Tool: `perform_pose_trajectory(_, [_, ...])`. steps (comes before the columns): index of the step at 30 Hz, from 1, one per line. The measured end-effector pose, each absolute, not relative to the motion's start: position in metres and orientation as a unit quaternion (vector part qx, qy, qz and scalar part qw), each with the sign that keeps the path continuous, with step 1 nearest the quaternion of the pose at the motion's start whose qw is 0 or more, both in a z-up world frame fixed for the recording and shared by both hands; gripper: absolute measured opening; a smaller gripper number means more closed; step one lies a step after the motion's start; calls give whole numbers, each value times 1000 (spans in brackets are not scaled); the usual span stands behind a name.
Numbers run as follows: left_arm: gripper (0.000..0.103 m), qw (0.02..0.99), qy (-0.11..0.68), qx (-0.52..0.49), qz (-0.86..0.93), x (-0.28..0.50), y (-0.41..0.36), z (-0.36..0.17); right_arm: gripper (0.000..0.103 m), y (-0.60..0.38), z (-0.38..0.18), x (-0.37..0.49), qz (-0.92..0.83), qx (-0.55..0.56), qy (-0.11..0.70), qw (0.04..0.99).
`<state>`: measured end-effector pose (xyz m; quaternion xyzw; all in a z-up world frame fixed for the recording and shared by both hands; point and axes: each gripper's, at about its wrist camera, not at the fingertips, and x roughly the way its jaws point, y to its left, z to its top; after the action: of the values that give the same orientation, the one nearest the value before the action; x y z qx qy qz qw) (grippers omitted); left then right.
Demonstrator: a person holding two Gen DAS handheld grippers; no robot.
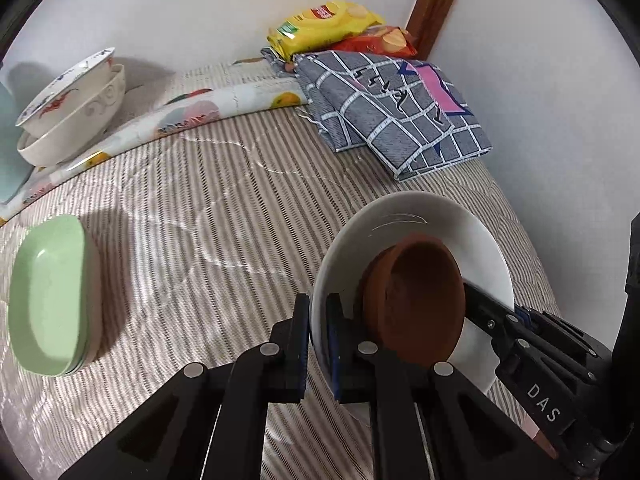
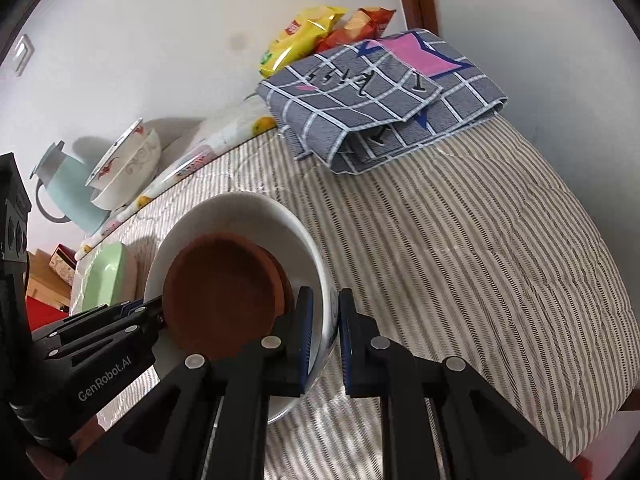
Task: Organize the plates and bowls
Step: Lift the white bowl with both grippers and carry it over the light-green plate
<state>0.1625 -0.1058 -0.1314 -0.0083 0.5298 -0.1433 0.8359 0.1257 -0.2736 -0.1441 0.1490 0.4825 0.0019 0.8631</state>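
Observation:
A white bowl [image 1: 404, 220] [image 2: 224, 216] stands low over the striped bed cover with a brown clay dish [image 1: 420, 300] [image 2: 224, 292] inside it. My left gripper [image 1: 319, 344] is shut on the bowl's left rim, one finger inside and one outside. My right gripper [image 2: 325, 340] is shut on the bowl's opposite rim in the same way; it also shows in the left wrist view [image 1: 516, 328]. Green oval dishes [image 1: 48, 296] [image 2: 106, 276] lie stacked at the left. Two stacked patterned bowls [image 1: 72, 112] [image 2: 126, 168] stand at the far left by the wall.
A folded grey checked cloth [image 1: 396, 112] [image 2: 384, 100] lies at the back, with yellow and red snack bags [image 1: 328, 24] [image 2: 312, 32] behind it against the wall. A pale blue jug [image 2: 70, 188] stands by the patterned bowls. A floral cloth strip [image 1: 192, 116] crosses the bed.

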Motion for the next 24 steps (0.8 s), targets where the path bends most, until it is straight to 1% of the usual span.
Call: perform_pose_trajectory(24, [9,853,507,-30,-122,156,-38,-91,12,-210,-101,134,35,129,461,877])
